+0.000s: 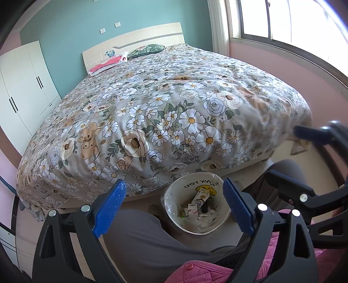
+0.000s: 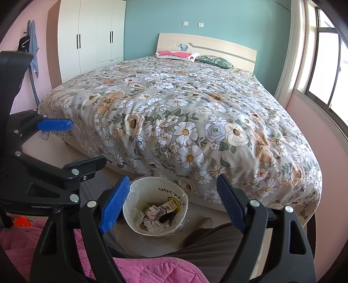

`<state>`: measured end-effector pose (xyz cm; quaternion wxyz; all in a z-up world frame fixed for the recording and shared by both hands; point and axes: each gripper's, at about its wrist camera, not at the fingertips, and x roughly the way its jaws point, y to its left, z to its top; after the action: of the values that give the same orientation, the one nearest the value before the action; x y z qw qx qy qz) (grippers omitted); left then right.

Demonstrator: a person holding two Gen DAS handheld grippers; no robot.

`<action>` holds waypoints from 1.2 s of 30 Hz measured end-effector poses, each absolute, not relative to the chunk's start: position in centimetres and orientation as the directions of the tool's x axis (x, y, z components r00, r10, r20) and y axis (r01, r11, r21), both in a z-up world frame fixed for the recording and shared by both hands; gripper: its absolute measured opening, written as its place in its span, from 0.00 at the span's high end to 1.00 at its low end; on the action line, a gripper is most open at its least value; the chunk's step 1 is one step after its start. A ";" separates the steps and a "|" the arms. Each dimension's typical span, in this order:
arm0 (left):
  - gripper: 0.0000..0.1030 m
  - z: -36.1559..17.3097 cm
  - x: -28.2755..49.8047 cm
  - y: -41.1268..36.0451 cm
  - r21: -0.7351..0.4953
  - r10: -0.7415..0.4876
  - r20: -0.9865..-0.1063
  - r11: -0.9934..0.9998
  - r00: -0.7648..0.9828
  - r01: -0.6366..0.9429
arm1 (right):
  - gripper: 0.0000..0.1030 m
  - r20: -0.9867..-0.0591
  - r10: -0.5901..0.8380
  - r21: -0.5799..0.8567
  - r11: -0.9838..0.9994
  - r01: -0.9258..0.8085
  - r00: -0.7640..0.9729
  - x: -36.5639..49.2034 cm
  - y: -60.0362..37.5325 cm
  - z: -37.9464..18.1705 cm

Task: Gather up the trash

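You are holding both grippers side by side above your lap, angled down toward the foot of the bed (image 1: 165, 104). Your left gripper (image 1: 174, 204) is standing with its jaws wide and nothing between the blue pads (image 1: 109, 209); your right gripper (image 2: 171, 204) is doing the same, its jaws spread wide and gripping nothing.

The trash bin (image 2: 132, 217) is sitting on the floor just beside the foot edge of the bed, between your knees, and it is showing in the gap between the fingers of each gripper. It is a round white bin with a clear plastic liner (the inner wall is carrying upside-down "THANK YOU" lettering and a yellow smiley). Inside it, trash (image 2: 161, 214) is already lying in a heap: small cartons, crumpled paper and wrappers.

The floral duvet (image 2: 184, 122) is covering the whole bed and hanging over its foot edge, almost touching the bin's rim. At the head of the bed a pink pillow (image 2: 177, 54) and a green pillow (image 2: 215, 59) are lying against the headboard (image 2: 217, 44). A white wardrobe (image 2: 91, 32) is standing at the bed's left, and a window (image 1: 293, 19) is letting in bright light on the right. Your grey trouser leg (image 1: 141, 235) and a pink quilted garment (image 2: 152, 270) are filling the bottom of both views.
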<state>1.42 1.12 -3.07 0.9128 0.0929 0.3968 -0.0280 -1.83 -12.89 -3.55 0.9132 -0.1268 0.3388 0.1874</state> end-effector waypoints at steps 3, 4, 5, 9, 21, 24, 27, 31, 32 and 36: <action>0.11 -3.1 1.4 1.0 0.147 0.022 -0.730 0.981 0.683 0.125 | 0.21 -0.667 0.256 -0.105 0.897 -0.428 0.700 -1.8 -12.9 -3.6; 0.11 -3.1 1.4 1.1 0.147 0.022 -0.730 0.981 0.683 0.125 | 0.21 -0.666 0.256 -0.105 0.898 -0.428 0.700 -1.8 -12.9 -3.6; 0.11 -3.1 1.4 1.1 0.147 0.022 -0.730 0.981 0.683 0.125 | 0.21 -0.667 0.256 -0.105 0.898 -0.428 0.700 -1.8 -12.9 -3.6; 0.11 -3.1 1.4 1.0 0.148 0.023 -0.730 0.981 0.683 0.126 | 0.21 -0.668 0.258 -0.102 0.898 -0.429 0.698 -1.8 -12.9 -3.6; 0.11 -3.6 1.3 1.2 0.153 0.028 -0.735 0.980 0.678 0.126 | 0.21 -0.674 0.257 -0.097 0.898 -0.429 0.692 -2.0 -13.0 -4.2; 0.11 -3.7 1.3 1.2 0.144 0.020 -0.739 0.981 0.673 0.130 | 0.21 -0.674 0.258 -0.095 0.899 -0.428 0.692 -2.0 -13.0 -4.2; 0.11 -3.9 1.4 1.1 0.140 0.015 -0.744 0.981 0.668 0.135 | 0.21 -0.675 0.257 -0.096 0.899 -0.427 0.692 -2.0 -13.0 -4.2; 0.11 -3.9 1.4 1.1 0.140 0.009 -0.743 0.980 0.669 0.141 | 0.21 -0.674 0.259 -0.094 0.899 -0.428 0.692 -2.0 -13.1 -4.2; 0.11 -3.8 1.4 1.1 0.140 0.009 -0.743 0.980 0.669 0.142 | 0.21 -0.674 0.258 -0.095 0.899 -0.428 0.692 -2.0 -13.1 -4.2; 0.11 -3.8 1.3 1.0 0.145 0.013 -0.740 0.979 0.672 0.140 | 0.21 -0.677 0.260 -0.092 0.899 -0.429 0.689 -1.9 -13.2 -4.2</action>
<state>1.34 1.02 -3.80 0.9094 0.0954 0.4034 -0.0349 -1.88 -13.15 -4.15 0.9108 -0.1224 0.3460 0.1890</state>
